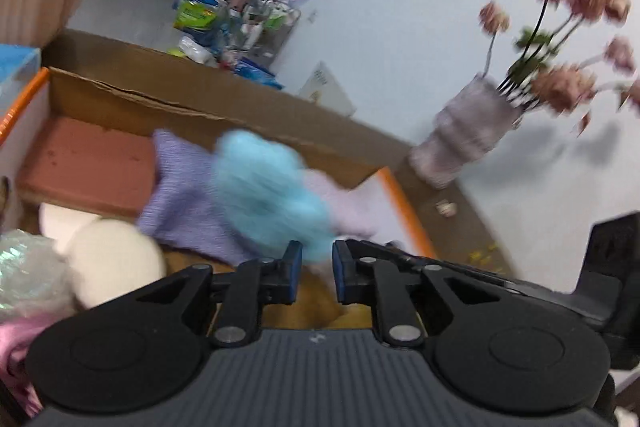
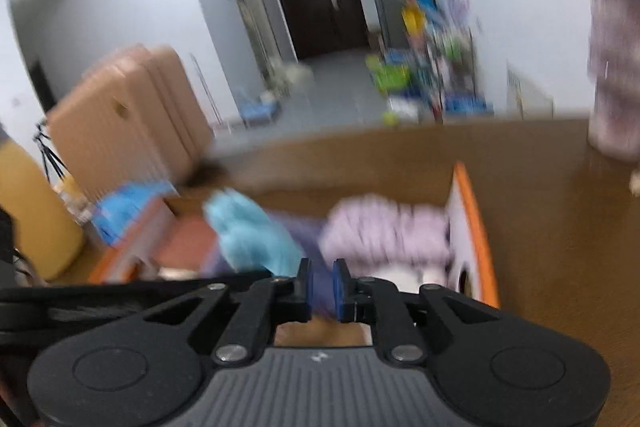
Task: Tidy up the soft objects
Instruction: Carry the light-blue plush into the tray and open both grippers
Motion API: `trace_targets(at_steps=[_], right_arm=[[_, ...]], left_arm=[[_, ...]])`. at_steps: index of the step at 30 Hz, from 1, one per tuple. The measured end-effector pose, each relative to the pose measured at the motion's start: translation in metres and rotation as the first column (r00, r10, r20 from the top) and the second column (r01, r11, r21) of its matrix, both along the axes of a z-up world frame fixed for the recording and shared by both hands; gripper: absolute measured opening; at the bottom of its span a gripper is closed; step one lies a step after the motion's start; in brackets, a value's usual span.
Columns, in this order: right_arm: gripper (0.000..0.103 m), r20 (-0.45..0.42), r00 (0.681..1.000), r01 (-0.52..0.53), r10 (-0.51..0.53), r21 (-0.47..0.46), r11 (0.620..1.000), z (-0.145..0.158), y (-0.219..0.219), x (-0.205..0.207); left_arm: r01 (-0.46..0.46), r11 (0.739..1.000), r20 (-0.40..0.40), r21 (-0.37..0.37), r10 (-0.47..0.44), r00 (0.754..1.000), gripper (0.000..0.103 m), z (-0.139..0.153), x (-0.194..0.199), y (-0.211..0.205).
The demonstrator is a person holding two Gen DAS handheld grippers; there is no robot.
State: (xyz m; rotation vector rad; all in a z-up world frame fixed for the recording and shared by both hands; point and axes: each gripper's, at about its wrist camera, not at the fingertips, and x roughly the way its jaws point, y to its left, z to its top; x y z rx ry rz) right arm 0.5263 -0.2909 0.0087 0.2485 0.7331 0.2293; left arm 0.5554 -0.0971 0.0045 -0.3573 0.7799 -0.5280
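A cardboard box (image 1: 224, 107) with orange-edged flaps holds soft things: a fluffy light-blue piece (image 1: 268, 195), a purple knitted cloth (image 1: 180, 203), a pale pink cloth (image 1: 344, 203) and a reddish pad (image 1: 88, 163). My left gripper (image 1: 317, 259) hovers just in front of the blue piece, jaws a small gap apart and empty. In the blurred right wrist view the same box (image 2: 472, 227) shows the blue piece (image 2: 252, 235) and pink cloth (image 2: 384, 231). My right gripper (image 2: 321, 277) is over the purple cloth, jaws slightly apart, nothing clearly held.
A white round soft item (image 1: 116, 259) and crinkly plastic (image 1: 28, 267) lie at the left. A vase of pink flowers (image 1: 472, 139) stands on the brown table to the right. A black object (image 1: 616, 267) is at the far right. Tan suitcases (image 2: 132, 115) stand behind.
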Motion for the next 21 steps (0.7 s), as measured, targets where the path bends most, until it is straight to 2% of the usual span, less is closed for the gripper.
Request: trace_targets(at_steps=[2,6,9,13,15,16,19,20,21], right_arm=[[0.012,-0.014,1.000,-0.017,0.017,-0.014,1.000,-0.014,0.002,0.004],[0.012,-0.013,1.000,-0.025,0.025,-0.005,1.000,-0.023,0.005,0.002],[0.015,-0.002,1.000,-0.018,0.018,-0.017,1.000,-0.018,0.002,-0.001],[0.016,0.008,1.000,0.000,0.000,-0.063,0.998,-0.007,-0.005,-0.015],[0.017,0.017,1.000,0.007,-0.005,-0.080,0.997,0.005,-0.007,-0.025],[0.019,0.028,1.000,0.010,-0.007,-0.094,0.995,0.011,-0.007,-0.031],[0.032,0.059,0.998,0.012,-0.004,-0.132,0.991,0.028,-0.009,-0.051],[0.041,0.077,0.997,0.016,-0.004,-0.145,0.989,0.035,-0.010,-0.060],[0.056,0.099,0.995,0.022,-0.006,-0.153,0.988,0.042,-0.013,-0.070]], left_arm=[[0.002,0.999,0.027,0.051,-0.003,1.000,0.024,-0.002,-0.003,0.004],[-0.003,0.990,0.065,0.138,-0.007,0.998,0.031,0.001,-0.011,0.010],[0.019,0.981,0.095,0.192,-0.038,0.995,0.035,0.007,-0.026,0.016],[-0.023,0.962,0.139,0.273,-0.015,0.990,0.038,0.021,-0.042,0.027],[-0.057,0.952,0.157,0.300,0.010,0.987,0.043,0.029,-0.050,0.034],[-0.074,0.947,0.171,0.313,0.021,0.985,0.050,0.032,-0.055,0.038],[-0.154,0.928,0.234,0.340,0.075,0.969,0.069,0.046,-0.077,0.052],[-0.183,0.921,0.261,0.344,0.093,0.961,0.077,0.052,-0.085,0.057],[-0.214,0.915,0.294,0.344,0.111,0.949,0.082,0.057,-0.094,0.062]])
